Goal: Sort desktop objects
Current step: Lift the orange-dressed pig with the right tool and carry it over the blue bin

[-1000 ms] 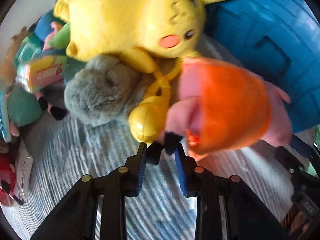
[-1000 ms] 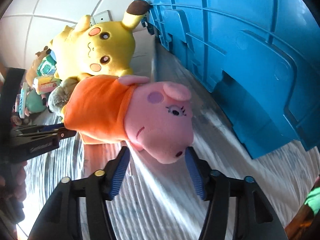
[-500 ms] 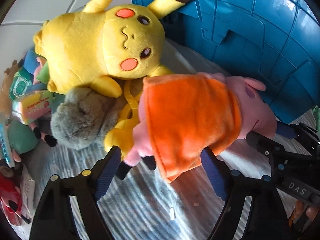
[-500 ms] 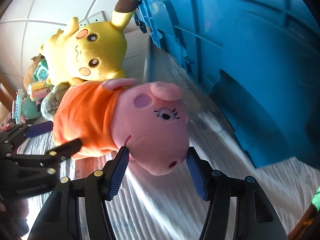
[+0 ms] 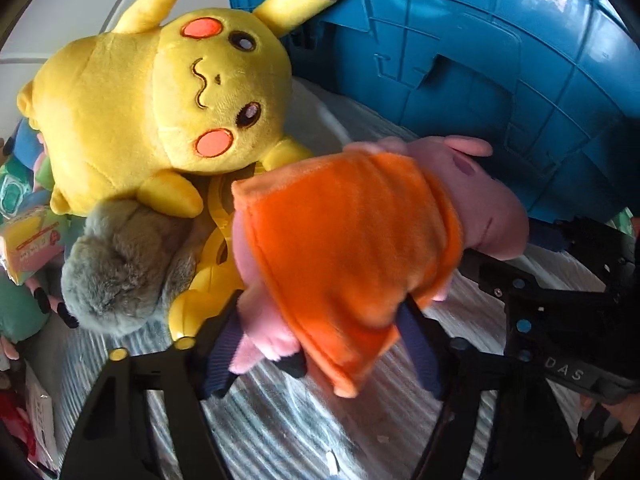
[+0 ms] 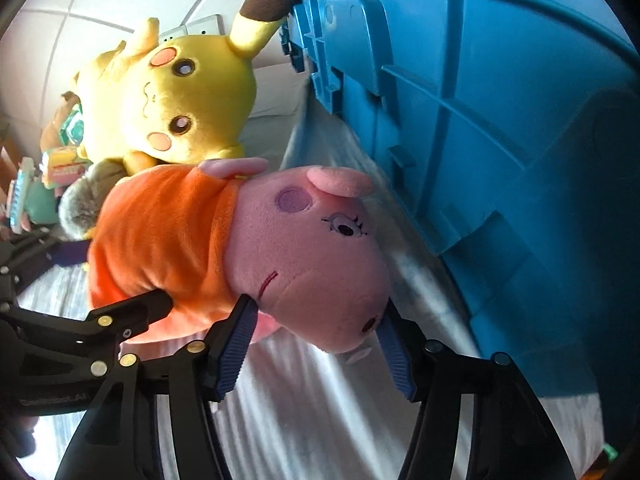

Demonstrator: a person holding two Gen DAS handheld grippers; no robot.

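Observation:
A pink pig plush [image 5: 352, 240] in an orange dress lies on its side on the striped cloth, with its head toward the blue crate [image 5: 480, 60]. My left gripper [image 5: 318, 344] is open. Its pads flank the dress hem and one pink leg. In the right wrist view the pig plush [image 6: 240, 240] has its snout between the pads of my right gripper [image 6: 315, 346]. That gripper is open about as wide as the head, and both pads touch the plush. The other gripper shows at each view's edge.
A large yellow plush [image 5: 160, 112] lies behind the pig with one ear against the crate. A grey furry toy [image 5: 120, 272] and a yellow plastic toy [image 5: 200, 300] sit beside the left fingers. Packets and small toys [image 5: 32, 240] crowd the far left. The crate wall [image 6: 500, 120] stands close on the right.
My left gripper let go of the pig's black foot, opened wide and moved forward around the dress. My right gripper advanced until the snout sat between its pads.

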